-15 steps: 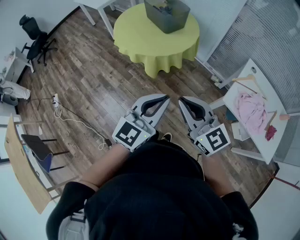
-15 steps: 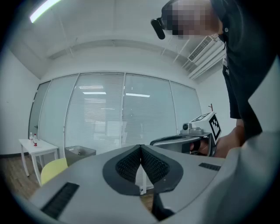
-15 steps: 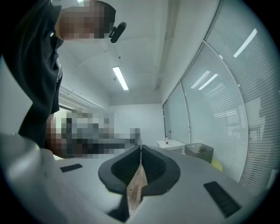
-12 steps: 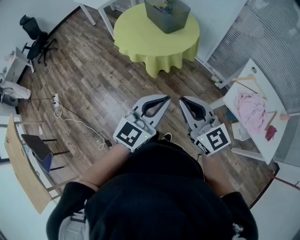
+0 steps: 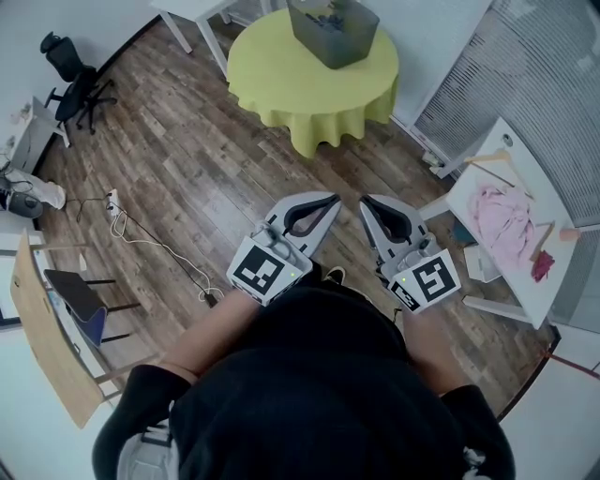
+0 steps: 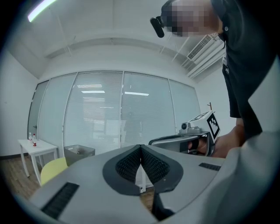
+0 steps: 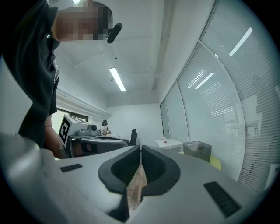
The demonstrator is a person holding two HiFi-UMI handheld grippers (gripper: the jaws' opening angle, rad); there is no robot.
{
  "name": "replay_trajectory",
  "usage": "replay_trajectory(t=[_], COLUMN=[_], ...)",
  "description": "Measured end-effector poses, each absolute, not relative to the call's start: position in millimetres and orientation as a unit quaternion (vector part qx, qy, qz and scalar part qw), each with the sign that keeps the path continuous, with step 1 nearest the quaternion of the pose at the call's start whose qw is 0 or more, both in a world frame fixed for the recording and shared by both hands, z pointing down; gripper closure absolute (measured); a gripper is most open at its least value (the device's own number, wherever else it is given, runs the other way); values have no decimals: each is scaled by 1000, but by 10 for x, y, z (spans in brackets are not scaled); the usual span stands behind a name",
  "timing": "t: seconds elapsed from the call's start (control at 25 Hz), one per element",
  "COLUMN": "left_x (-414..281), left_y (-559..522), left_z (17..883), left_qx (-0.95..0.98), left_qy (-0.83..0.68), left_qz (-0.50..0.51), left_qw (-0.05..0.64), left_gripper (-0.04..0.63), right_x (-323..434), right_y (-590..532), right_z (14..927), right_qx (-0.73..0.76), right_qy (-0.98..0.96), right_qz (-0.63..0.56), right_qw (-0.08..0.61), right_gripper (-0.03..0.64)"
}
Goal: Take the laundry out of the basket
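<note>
**A:** Starting at the left, what is the left gripper (image 5: 330, 196) doing?

**B:** Nothing with the task. It hangs close to the person's body above the wooden floor (image 5: 187, 159). Its jaws are pressed together and nothing is between them.

**A:** And the basket?

**B:** The grey basket (image 5: 339, 47) stands on the round table (image 5: 281, 70) with the yellow-green cloth, well apart from both grippers. The laundry (image 5: 323, 13) is inside it, showing as a few dark shapes above the rim. I can't tell which garments they are.

**A:** The right gripper?

**B:** The right gripper (image 5: 367, 201) is just beside the left one and held the same way. Its jaws are closed together on nothing, and floor shows through the slit below the pads.

**A:** So which step is this?

**B:** I'd say the approach, with no garment touched. Far right, a pink garment (image 5: 502, 220) lies on a white table (image 5: 530, 291).

**A:** What does the next move call for?

**B:** Probably walking up to the round table, then spreading one gripper's jaws before reaching down over the basket rim. Soft cloth will bunch, so the pads should pinch a fold rather than a flat layer.
</note>
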State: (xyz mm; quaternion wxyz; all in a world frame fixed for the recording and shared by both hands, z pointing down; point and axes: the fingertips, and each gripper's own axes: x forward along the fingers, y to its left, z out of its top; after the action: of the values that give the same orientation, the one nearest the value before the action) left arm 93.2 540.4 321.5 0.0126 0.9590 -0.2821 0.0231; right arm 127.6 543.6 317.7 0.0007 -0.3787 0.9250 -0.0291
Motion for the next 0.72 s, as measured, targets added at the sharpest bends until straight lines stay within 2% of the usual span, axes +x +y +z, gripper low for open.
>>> replay_trajectory(t=[0.36,0.72], left_x=[774,636], left_y=[5283,4933], left_z=[3234,3198], left_qx=[955,954], left_qy=[-292,-298], left_qz=[45,20], left_qw=[25,31], left_gripper=[586,586], right_x=[1170,1002], right_y=[5294,4988], right_z=[3169,3148], right_qx=[-374,-366], right_qy=[927,930], right_qz=[-33,-41], right_qw=[-4,-13], right_gripper=[589,588])
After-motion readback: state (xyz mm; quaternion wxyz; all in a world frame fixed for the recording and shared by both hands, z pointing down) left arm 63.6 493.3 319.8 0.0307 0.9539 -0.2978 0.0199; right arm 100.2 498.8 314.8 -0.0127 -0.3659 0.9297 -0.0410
